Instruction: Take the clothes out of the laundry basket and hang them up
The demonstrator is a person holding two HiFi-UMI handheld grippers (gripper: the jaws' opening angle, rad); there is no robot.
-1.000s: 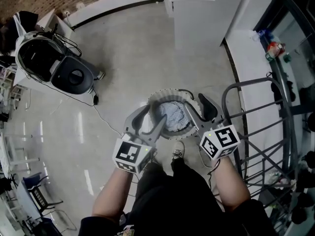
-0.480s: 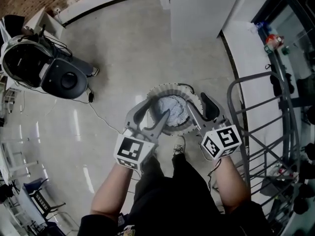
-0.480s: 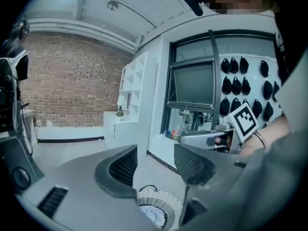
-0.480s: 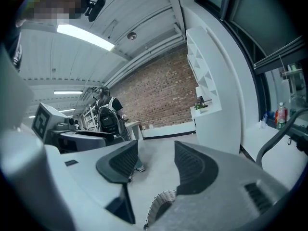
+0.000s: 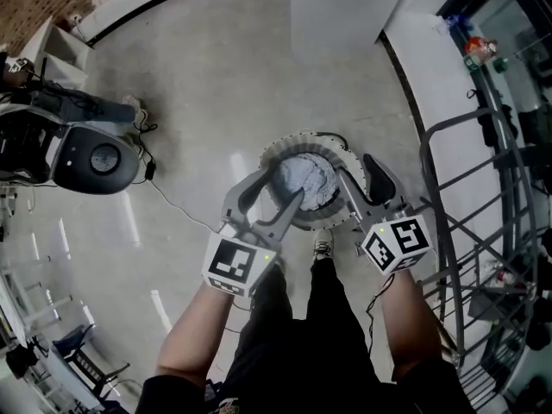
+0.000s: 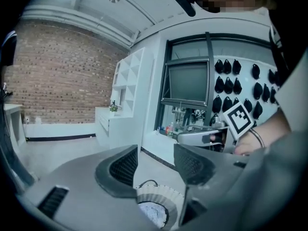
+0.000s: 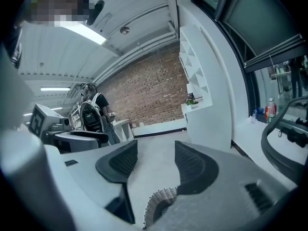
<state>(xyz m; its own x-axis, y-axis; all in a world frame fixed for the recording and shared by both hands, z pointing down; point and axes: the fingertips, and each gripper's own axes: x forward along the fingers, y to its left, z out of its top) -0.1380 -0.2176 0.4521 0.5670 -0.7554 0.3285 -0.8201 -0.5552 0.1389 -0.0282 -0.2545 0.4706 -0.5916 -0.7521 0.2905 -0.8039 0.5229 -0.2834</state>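
Observation:
A round white laundry basket (image 5: 278,153) stands on the floor in front of the person's feet, with a crumpled light blue-grey garment (image 5: 306,178) inside. My left gripper (image 5: 272,198) hovers above the basket's near-left rim, open with nothing between its jaws. My right gripper (image 5: 362,184) hangs over the near-right rim, also open and empty. In the left gripper view the basket (image 6: 161,196) and the garment (image 6: 153,213) lie below the open left gripper (image 6: 156,165). In the right gripper view only the basket's rim (image 7: 161,198) peeks out beneath the open right gripper (image 7: 154,165).
A dark metal drying rack (image 5: 483,231) stands close on the right. A grey machine with cables (image 5: 90,158) sits on the floor at the left. A white cabinet (image 5: 345,7) stands beyond the basket, and a brick wall (image 6: 62,76) closes the room.
The head view has shifted: the grey machine slid toward the left edge and the rack came closer. Both grippers stay open over the basket, about where they were.

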